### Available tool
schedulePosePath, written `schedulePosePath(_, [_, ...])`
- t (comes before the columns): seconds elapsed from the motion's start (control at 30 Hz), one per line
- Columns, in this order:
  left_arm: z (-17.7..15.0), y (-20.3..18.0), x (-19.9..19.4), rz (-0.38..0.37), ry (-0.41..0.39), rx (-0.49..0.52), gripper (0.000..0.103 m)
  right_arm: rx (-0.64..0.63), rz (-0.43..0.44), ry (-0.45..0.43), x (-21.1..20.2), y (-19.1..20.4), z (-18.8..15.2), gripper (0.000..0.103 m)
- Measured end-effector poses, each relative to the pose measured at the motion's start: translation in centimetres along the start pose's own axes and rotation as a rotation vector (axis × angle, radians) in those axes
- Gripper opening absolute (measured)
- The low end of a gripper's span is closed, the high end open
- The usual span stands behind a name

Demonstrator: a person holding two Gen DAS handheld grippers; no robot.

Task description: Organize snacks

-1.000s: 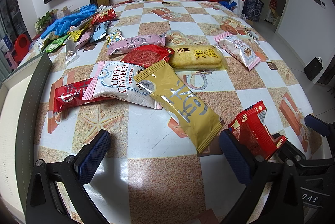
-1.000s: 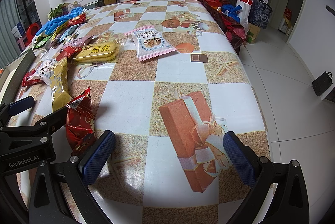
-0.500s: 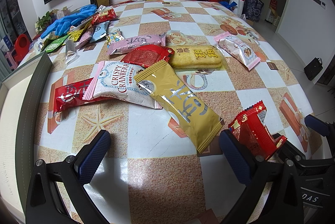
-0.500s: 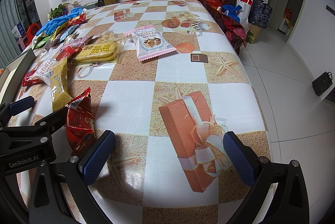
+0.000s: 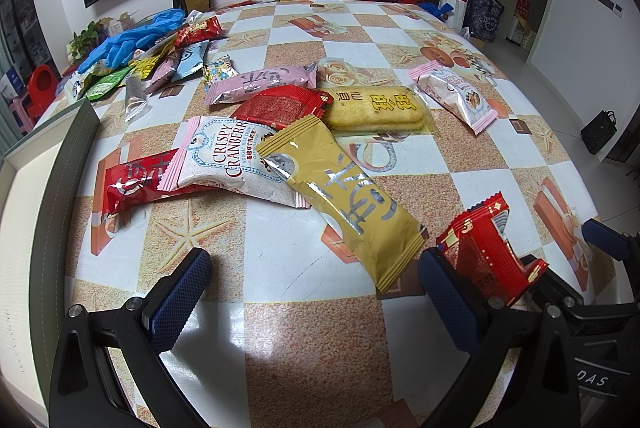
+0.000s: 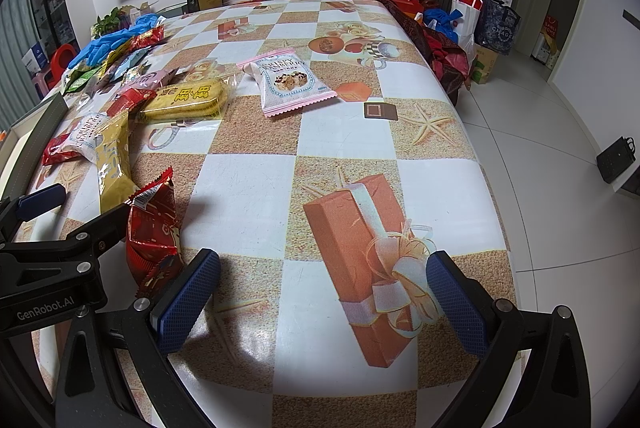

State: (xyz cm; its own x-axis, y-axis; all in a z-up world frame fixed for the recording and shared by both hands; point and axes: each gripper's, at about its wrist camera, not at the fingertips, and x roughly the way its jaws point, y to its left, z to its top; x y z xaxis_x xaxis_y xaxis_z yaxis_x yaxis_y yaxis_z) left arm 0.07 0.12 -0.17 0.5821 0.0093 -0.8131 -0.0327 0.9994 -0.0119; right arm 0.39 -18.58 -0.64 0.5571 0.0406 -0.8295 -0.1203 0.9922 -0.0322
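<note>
You have both grippers low over the near edge of the checked table [image 6: 256, 187], side by side and pointing along it. Your left gripper [image 5: 316, 292] has its blue pads spread wide with only bare tablecloth between them. Your right gripper [image 6: 324, 292] is likewise wide apart, over the printed gift box, gripping nothing.

The small red snack packet [image 5: 488, 252] lies on the table between the two tools, just beside your left gripper's right finger [image 5: 448, 292] (whether it touches that finger, I cannot tell).

Ahead of your left gripper lies an overlapping cluster: one gold packet [image 5: 344, 195] across one white Crispy Cranberry packet [image 5: 228, 159], which overlaps one red packet [image 5: 132, 179]. Behind them sit one red foil packet [image 5: 280, 103], one yellow rice-cracker pack [image 5: 376, 107] and one pink packet [image 5: 260, 83]. A second white cranberry packet [image 6: 288, 83] lies apart, further right. A pile of small wrappers sits at the far left with blue gloves [image 5: 128, 39] on top (too jumbled to count). A box [image 5: 36, 195] stands at the table's left edge.
</note>
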Motion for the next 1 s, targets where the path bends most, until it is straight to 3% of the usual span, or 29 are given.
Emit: schedulePosePath(1.0, [0.01, -0.01, 0.0, 0.0, 0.0, 0.0, 0.103, 0.003, 0.002, 0.001, -0.01, 0.05, -0.01, 0.103])
